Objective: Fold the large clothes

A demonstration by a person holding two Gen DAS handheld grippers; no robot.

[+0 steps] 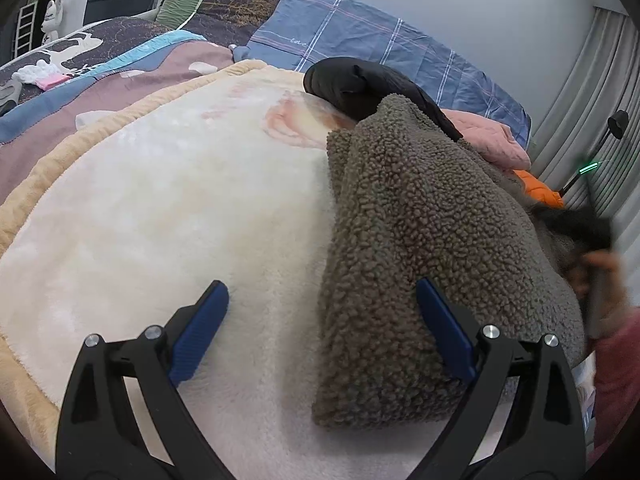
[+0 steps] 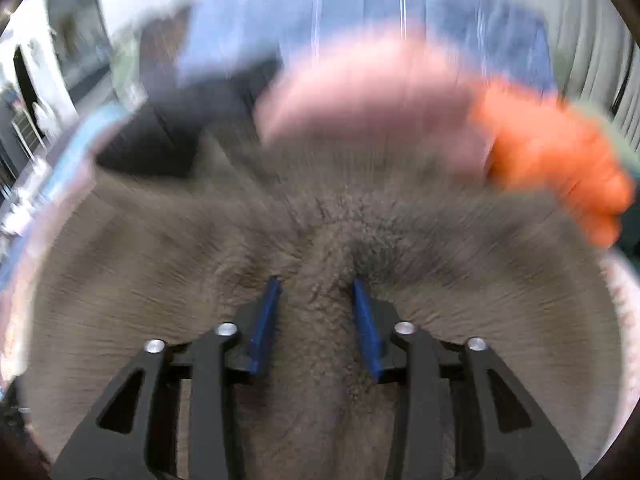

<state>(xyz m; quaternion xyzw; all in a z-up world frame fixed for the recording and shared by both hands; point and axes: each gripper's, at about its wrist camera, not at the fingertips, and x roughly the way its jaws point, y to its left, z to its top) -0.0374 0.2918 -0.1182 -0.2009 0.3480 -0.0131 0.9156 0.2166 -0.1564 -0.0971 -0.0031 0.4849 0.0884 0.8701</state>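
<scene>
The fleece garment (image 1: 420,248) is heaped on the cream blanket (image 1: 160,220) of the bed, one among about four garments: black (image 1: 352,88), pink (image 1: 496,140) and orange (image 1: 538,190) pieces are seen behind. The left tongs (image 1: 322,300) are held wide and empty at its edge. The right tongs (image 2: 316,282) are half-spread over a ridge of pile, apparently ungripped though blurred, so a closing pinch could catch several layers and spoil the fold.
</scene>
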